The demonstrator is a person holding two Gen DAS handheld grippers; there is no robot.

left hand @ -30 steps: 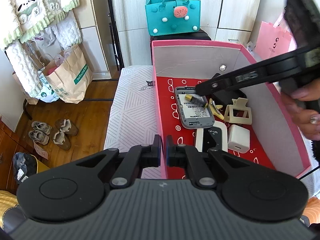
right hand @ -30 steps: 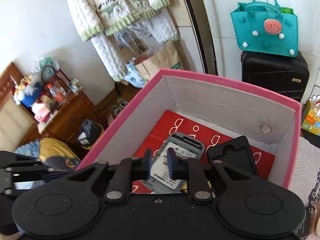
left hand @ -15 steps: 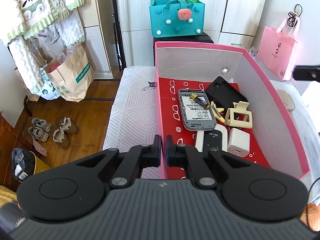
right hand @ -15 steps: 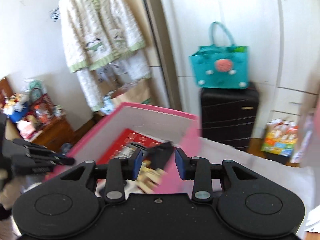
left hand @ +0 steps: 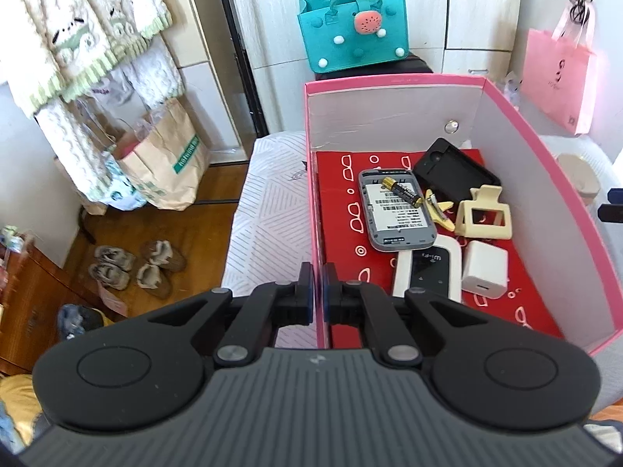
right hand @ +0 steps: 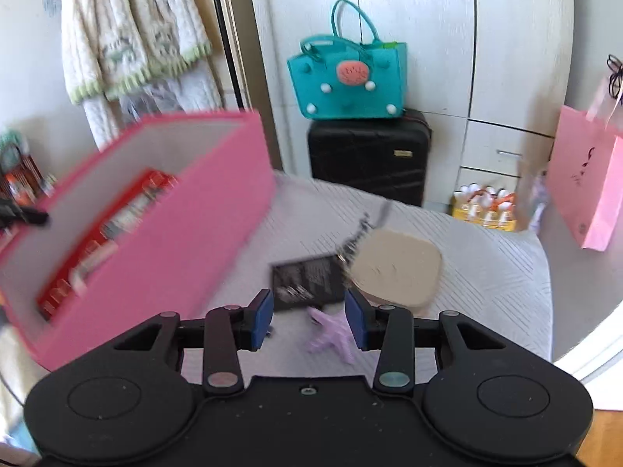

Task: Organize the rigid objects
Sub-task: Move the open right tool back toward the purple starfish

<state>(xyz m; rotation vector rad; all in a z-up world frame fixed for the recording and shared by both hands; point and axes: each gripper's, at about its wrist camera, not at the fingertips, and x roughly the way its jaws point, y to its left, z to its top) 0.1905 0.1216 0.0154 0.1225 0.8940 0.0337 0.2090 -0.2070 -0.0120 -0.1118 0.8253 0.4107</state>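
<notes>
The right gripper is travelling with its blue-padded fingers spread wide apart and holding nothing. A second ago these fingers were down inside the pink cardboard box, nearly together over the grey device; half a second ago they were lifting past the box wall. They are now swinging out over the pale striped bed surface, and the view is smearing with the motion. By this reading, one deposit is finishing and the next pick is beginning.

Just ahead of the open fingers are lying three loose items: a small lilac plastic clip, a flat black rectangular card or case, and a beige rounded-square compact overlapping a dark chain. Blur is hiding their finer detail.

The left gripper is staying clamped on the near left wall of the box, its pads pressing the pink rim from both sides, as in both earlier frames, and so is steadying the container.

Inside the box, on the red printed liner, are resting a grey back-open device with a gold-and-black battery across it, a black phone case, a yellow hair clip, a cream claw clip, a white Wi-Fi router and a white charger cube.

The tall right wall of the box is standing between the loose items and the liner, so each carry will likely need to rise over it.
</notes>
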